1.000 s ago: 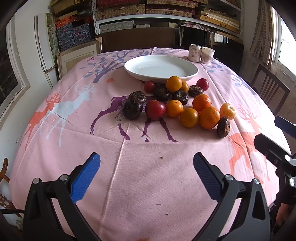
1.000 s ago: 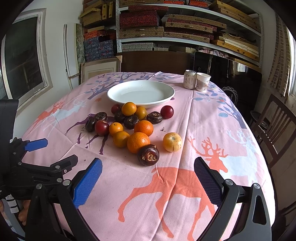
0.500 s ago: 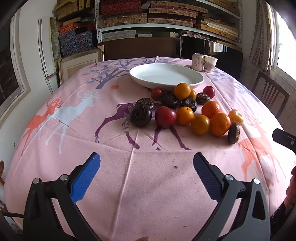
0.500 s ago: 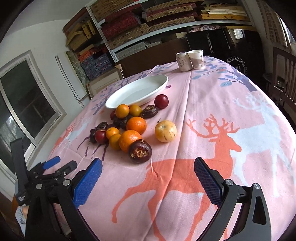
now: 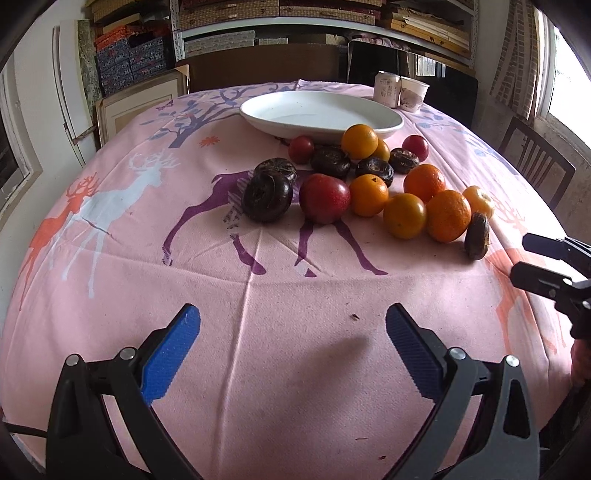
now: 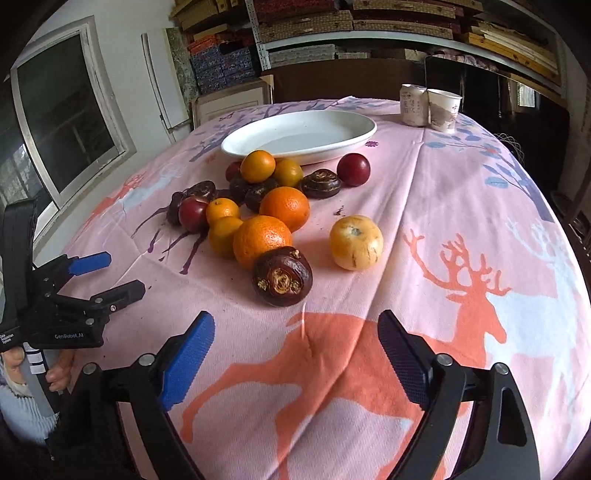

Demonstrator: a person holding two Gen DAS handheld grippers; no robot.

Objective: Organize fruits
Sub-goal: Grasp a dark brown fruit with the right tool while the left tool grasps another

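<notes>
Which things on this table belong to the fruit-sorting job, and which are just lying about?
Belong: white plate; oranges; red plums; dark brown fruits; yellow striped fruit.

Lying about: drink can; paper cup; deer-print tablecloth.

We see a round table under a pink tablecloth (image 5: 295, 332) printed with deer and trees in orange, white and purple. At its far edge a drinks can (image 6: 413, 105) stands touching a paper cup (image 6: 444, 110). Behind the table, wall shelves (image 6: 369, 22) hold stacked boxes, with a window (image 6: 62, 122) to the left. A dark wooden chair (image 5: 535, 162) stands beside the table on the right
</notes>
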